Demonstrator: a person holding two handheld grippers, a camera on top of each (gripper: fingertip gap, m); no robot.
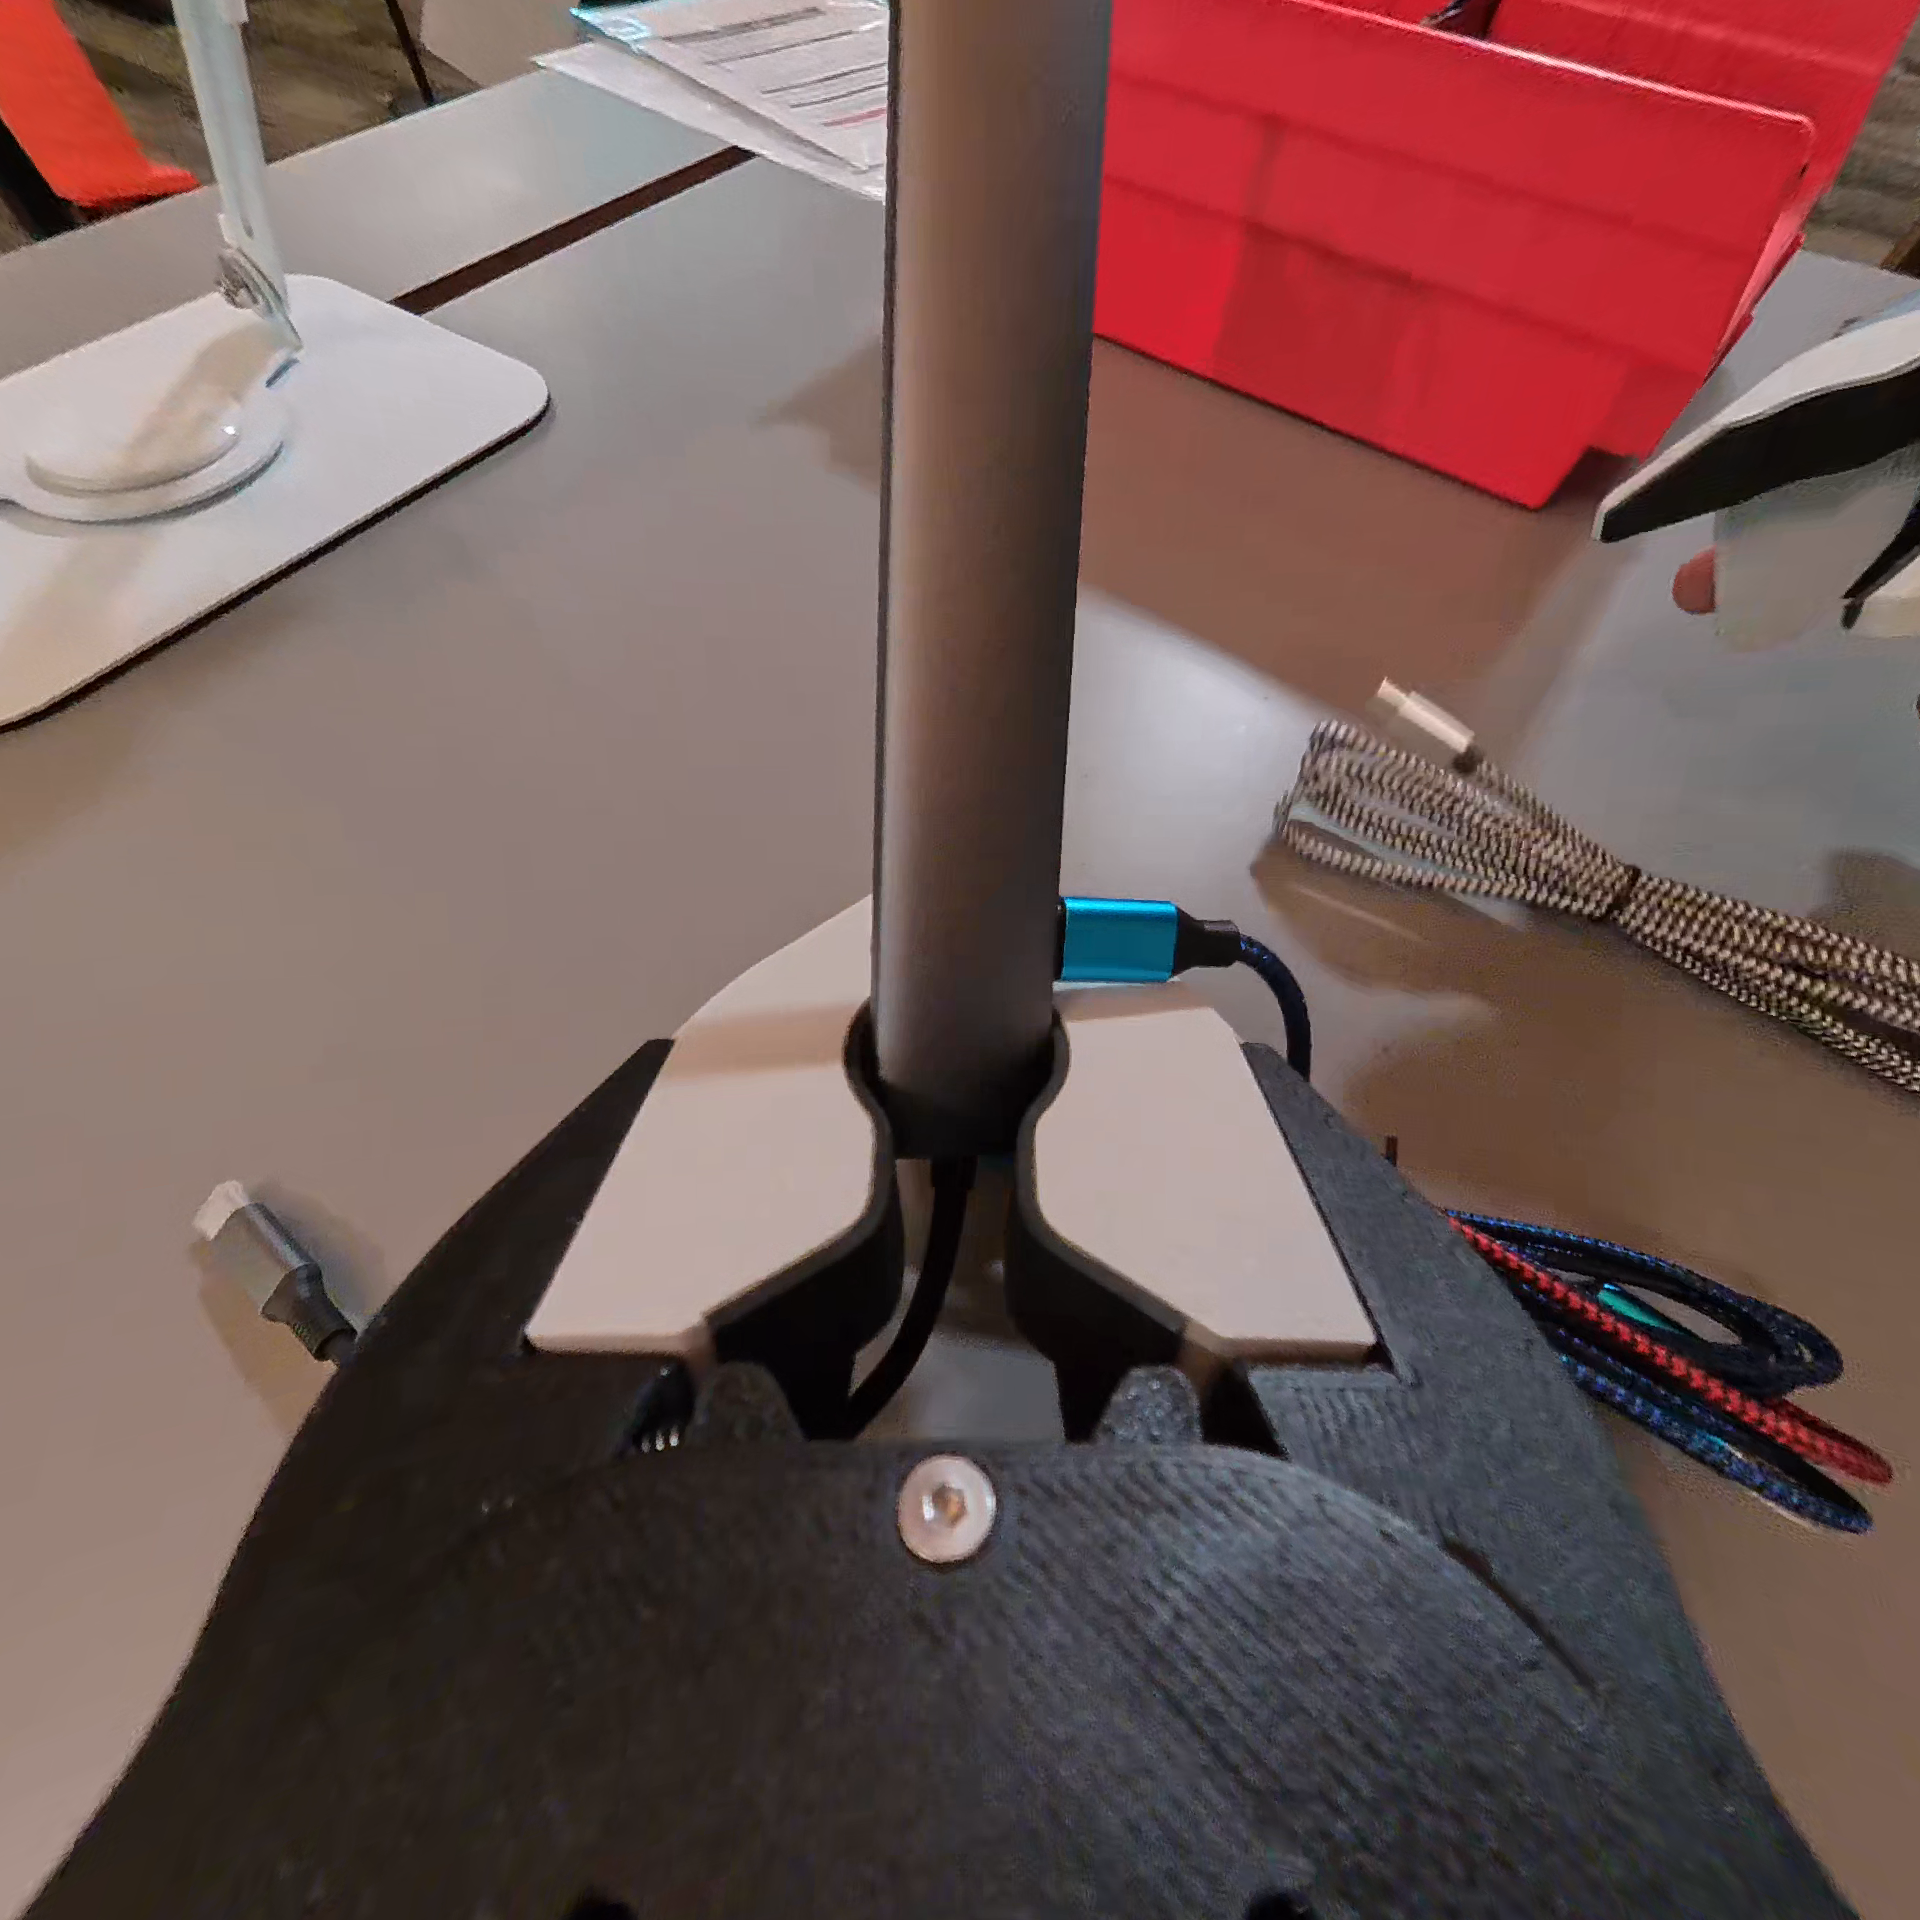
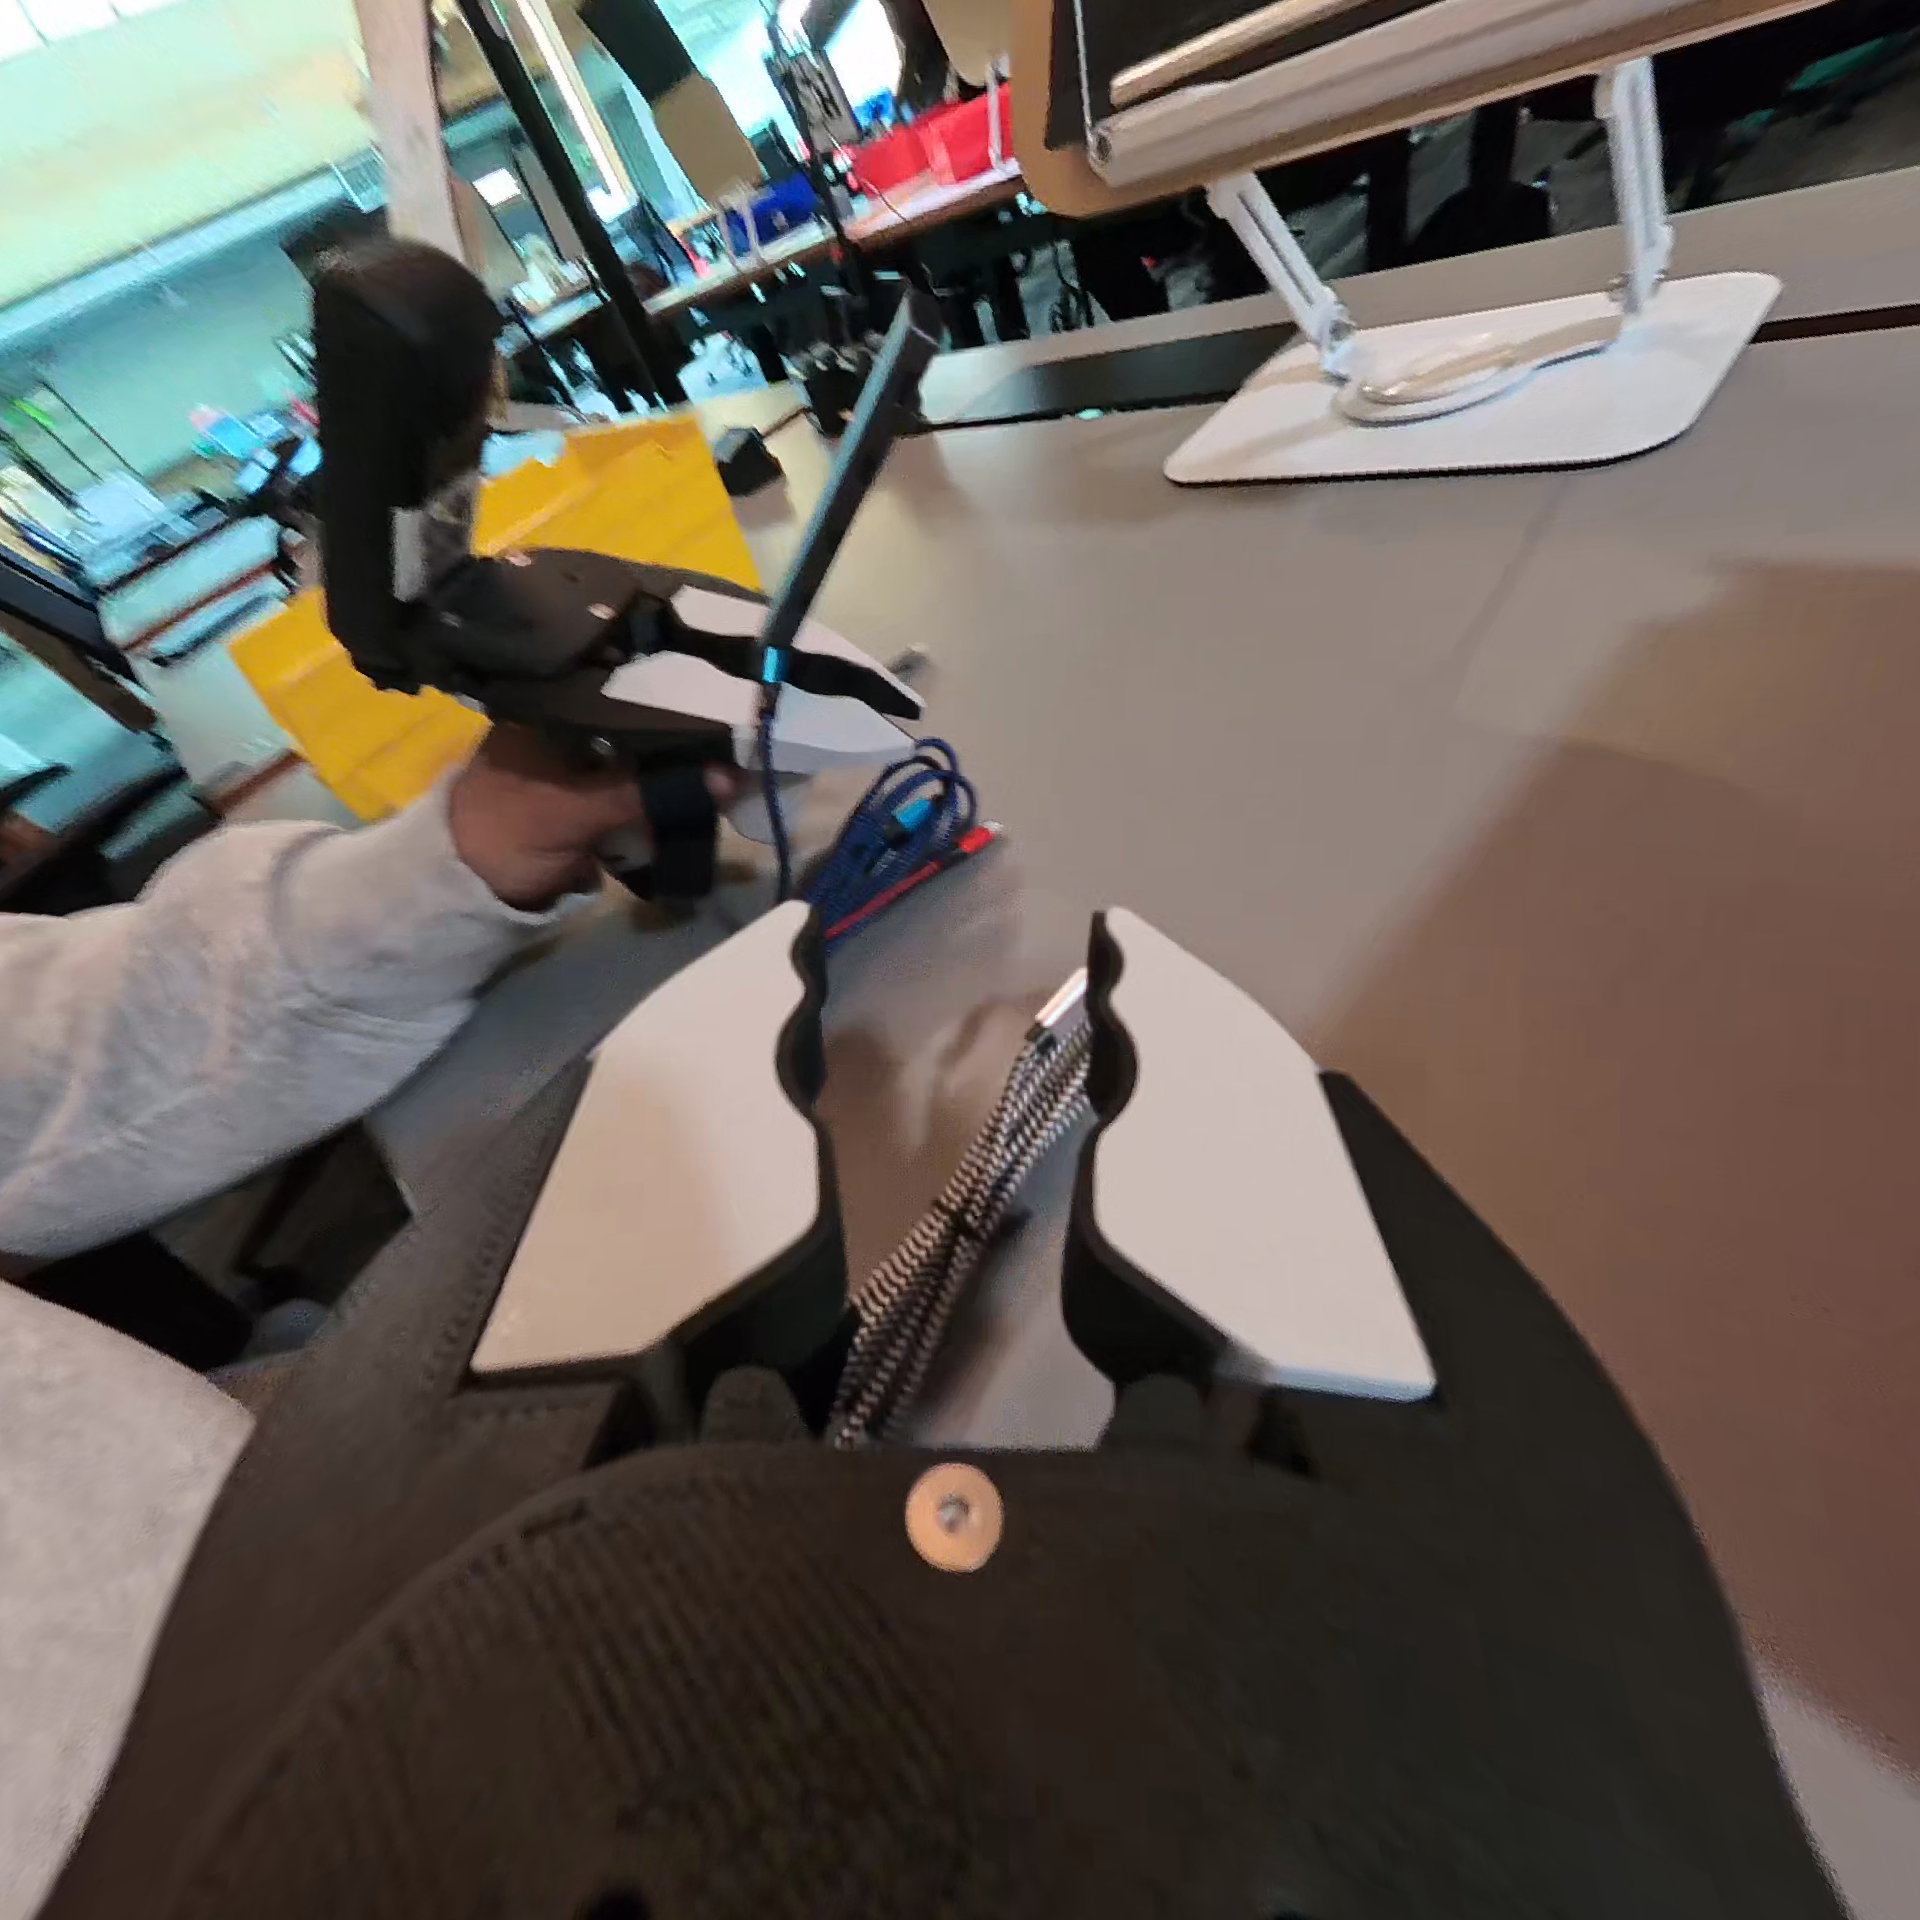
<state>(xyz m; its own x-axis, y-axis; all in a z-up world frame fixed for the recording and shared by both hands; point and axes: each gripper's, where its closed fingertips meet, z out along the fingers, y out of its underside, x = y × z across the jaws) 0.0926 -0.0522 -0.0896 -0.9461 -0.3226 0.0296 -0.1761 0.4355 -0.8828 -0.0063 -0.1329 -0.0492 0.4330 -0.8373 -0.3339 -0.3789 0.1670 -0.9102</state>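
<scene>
Grey slab-like device, thin and flat, stands clamped edge-on in my left gripper; the jaws are drawn in tight around its lower end. A bright blue connector sits against the device's right edge, just above the fingertips, and its dark blue braided cable curves down behind the right finger. Seen from the right wrist camera, the same gripper holds the device tilted, the cable hanging to the grey table.

My right gripper is spread wide, holding nothing. A black-and-white braided cable lies on the table between its fingers, its silver plug just beside the right finger's inner edge; whether they touch, I cannot tell.

A coil of blue and red cables lies right of the left gripper. A white stand sits far left, a red bin behind, and a grey plug lies near the left finger.
</scene>
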